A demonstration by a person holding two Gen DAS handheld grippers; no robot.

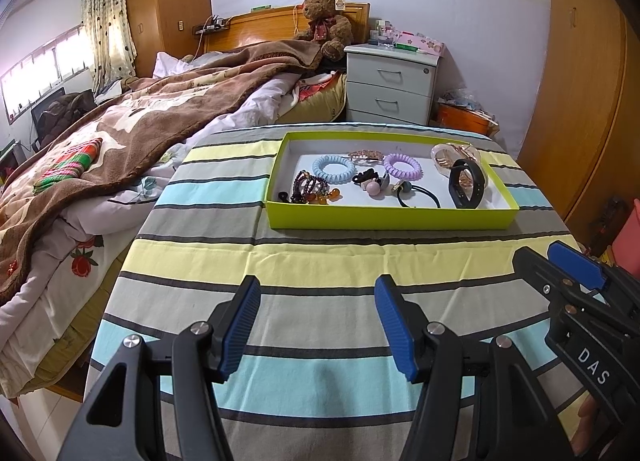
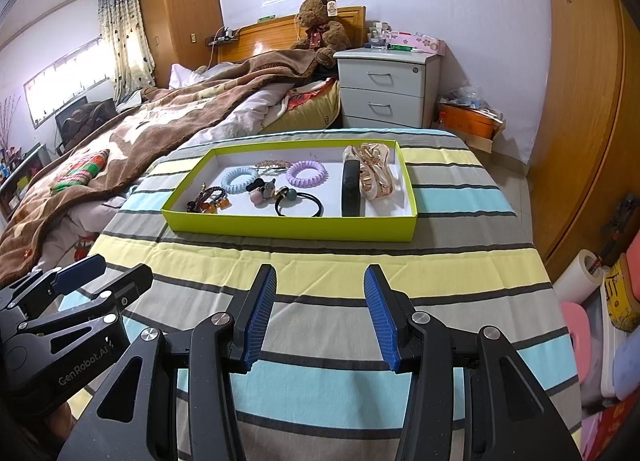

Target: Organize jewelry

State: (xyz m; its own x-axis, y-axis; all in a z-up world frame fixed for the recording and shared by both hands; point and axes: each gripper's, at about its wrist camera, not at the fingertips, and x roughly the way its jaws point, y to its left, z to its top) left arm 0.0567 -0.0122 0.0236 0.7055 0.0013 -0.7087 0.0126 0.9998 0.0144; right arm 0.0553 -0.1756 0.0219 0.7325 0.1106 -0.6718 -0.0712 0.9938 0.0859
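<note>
Grippers level, fingers (image 1: 244, 321) apart, empty.

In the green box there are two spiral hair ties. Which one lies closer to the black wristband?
The purple spiral hair tie; the blue spiral hair tie lies farther from the black wristband, toward the beaded bracelet side.

both my wrist cameras look forward low over the striped tabletop (image 1: 320, 253), left beside right, sharing the green tray (image 2: 288, 227) ahead and the bed (image 1: 100, 141) beyond
</note>
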